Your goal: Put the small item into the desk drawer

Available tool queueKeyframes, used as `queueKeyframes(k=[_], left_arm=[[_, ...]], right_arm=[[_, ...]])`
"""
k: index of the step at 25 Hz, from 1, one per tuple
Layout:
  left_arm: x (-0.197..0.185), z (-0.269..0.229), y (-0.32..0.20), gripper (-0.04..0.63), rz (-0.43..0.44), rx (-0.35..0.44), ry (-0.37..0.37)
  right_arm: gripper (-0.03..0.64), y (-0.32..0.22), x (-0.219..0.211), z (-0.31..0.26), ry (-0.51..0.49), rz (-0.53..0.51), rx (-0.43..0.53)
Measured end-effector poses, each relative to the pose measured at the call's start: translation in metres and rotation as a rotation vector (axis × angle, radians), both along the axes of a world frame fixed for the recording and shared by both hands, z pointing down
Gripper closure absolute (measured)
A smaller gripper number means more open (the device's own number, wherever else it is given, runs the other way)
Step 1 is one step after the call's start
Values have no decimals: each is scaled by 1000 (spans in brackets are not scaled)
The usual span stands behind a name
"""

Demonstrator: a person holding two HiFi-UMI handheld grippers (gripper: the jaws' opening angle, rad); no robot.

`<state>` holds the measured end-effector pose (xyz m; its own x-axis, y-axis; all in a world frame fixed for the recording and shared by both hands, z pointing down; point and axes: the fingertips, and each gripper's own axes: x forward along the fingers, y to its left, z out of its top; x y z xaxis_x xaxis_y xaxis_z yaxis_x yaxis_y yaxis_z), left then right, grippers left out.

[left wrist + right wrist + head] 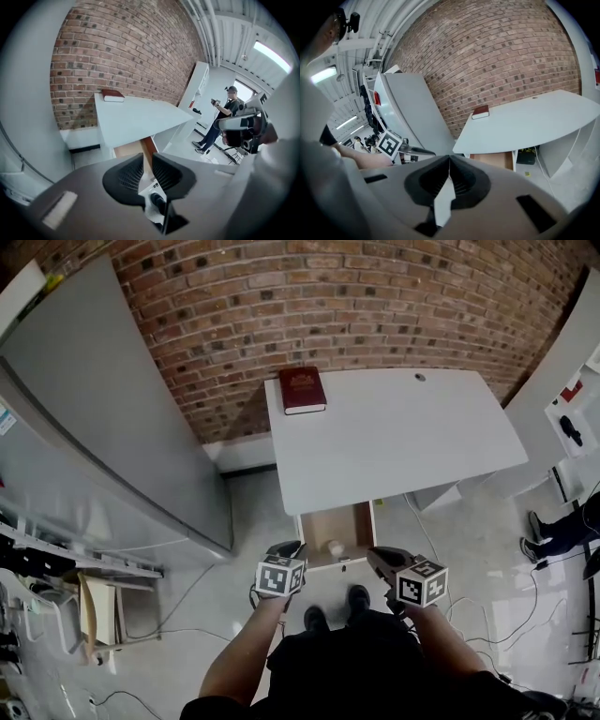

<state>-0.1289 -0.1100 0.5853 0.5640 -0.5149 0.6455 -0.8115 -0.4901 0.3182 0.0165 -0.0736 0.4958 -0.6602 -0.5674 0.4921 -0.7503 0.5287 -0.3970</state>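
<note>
Your left tool [147, 169] has its jaws slightly apart, grasping nothing. Your right tool [449, 168] is clenched on nothing. The small item [335, 547] lies in the open drawer [323, 524], centre frame, below the tabletop [403, 442].

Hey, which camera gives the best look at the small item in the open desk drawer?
The head view: it looks down into the open drawer, where the small pale item lies near its front. Both gripper views show only the drawer's wood from low down, not the item.
</note>
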Motion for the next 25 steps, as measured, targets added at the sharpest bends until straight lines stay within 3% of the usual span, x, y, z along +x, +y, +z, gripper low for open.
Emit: queueKeyframes(k=[6, 13, 25], left_arm=[[6, -44, -14, 569, -7, 127, -14], [26, -77, -25, 583, -81, 179, 18], [97, -128, -52, 583, -280, 250, 15]], right_arm=[[604, -6, 2, -9, -18, -21, 17], [604, -22, 22, -22, -52, -83, 39], [604, -51, 142, -44, -96, -150, 115]])
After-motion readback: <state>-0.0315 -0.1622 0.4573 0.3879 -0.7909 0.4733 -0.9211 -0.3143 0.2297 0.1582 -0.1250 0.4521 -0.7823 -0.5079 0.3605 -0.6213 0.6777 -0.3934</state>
